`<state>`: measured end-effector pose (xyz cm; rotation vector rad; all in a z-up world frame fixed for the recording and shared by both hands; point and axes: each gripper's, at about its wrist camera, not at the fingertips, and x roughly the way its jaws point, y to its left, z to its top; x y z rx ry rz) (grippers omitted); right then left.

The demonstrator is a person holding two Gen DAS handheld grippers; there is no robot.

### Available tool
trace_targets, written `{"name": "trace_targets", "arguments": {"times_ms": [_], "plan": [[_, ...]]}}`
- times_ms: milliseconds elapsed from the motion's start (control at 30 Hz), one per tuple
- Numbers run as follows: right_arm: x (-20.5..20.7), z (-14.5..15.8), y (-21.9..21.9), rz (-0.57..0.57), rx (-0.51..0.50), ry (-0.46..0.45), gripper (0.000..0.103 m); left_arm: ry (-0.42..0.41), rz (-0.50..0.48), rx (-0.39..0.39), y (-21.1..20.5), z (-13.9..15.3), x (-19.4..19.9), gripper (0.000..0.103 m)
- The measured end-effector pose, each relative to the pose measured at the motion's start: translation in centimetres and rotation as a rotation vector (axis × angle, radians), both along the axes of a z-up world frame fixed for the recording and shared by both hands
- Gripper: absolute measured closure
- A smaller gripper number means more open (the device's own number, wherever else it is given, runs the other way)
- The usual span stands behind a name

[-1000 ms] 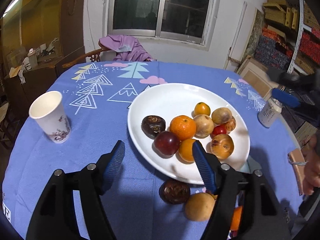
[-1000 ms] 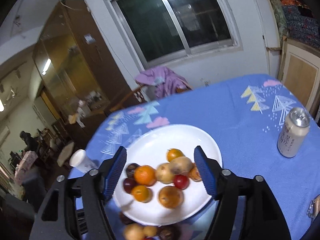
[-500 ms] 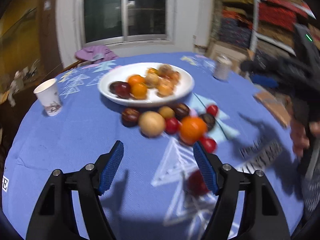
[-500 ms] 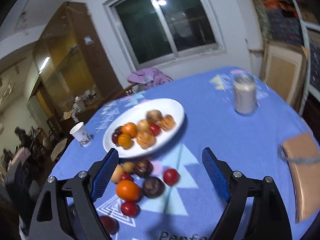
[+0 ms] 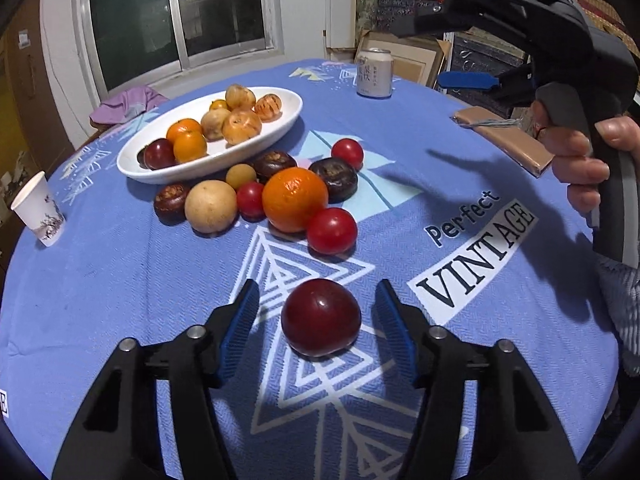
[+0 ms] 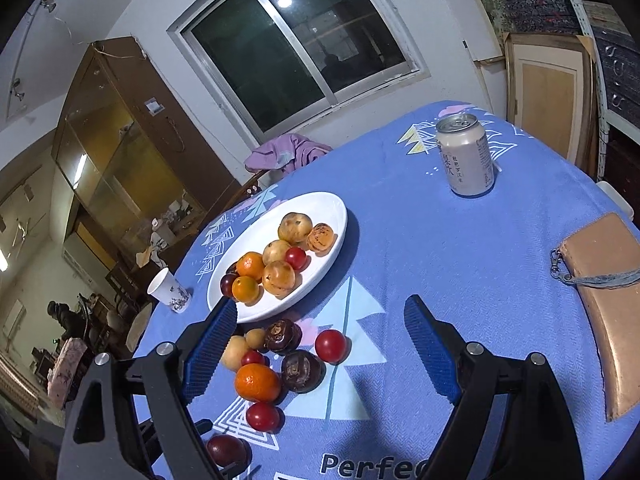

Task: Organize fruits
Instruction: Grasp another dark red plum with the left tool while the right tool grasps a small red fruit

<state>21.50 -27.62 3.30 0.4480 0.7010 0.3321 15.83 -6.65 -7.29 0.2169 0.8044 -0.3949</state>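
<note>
Sitting on the blue tablecloth, the dark red plum lies directly ahead of the left gripper, centred between its blue pads with a gap on each side. The jaws have just been closing around it, but no pad appears to touch the skin, though the far sides of the plum are hidden. Being nearly round, it offers no long axis to line up with. Beyond the fingertips sits the loose fruit cluster, then the white plate. The right gripper hangs wide apart and empty, farther from the plum than the left.
</note>
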Motion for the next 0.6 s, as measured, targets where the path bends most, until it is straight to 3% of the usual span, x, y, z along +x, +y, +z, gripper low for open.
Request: {"name": "trace_targets", "arguments": {"times_ms": [67, 267, 400, 600], "plan": [[0.0, -0.1, 0.1, 0.000, -0.006, 0.003, 0.016, 0.025, -0.008, -0.003, -0.1, -0.4, 0.3, 0.052], [0.2, -0.5, 0.0, -0.005, -0.010, 0.020, 0.016, 0.071, -0.016, -0.003, -0.2, -1.0, 0.6, 0.053], [0.2, -0.6, 0.0, -0.002, -0.012, 0.023, 0.016, 0.092, 0.002, -0.020, 0.2, -1.0, 0.9, 0.064], [0.4, -1.0, 0.5, 0.016, -0.025, 0.039, 0.016, 0.040, 0.113, -0.030, 2.1, -0.1, 1.4, 0.065]]}}
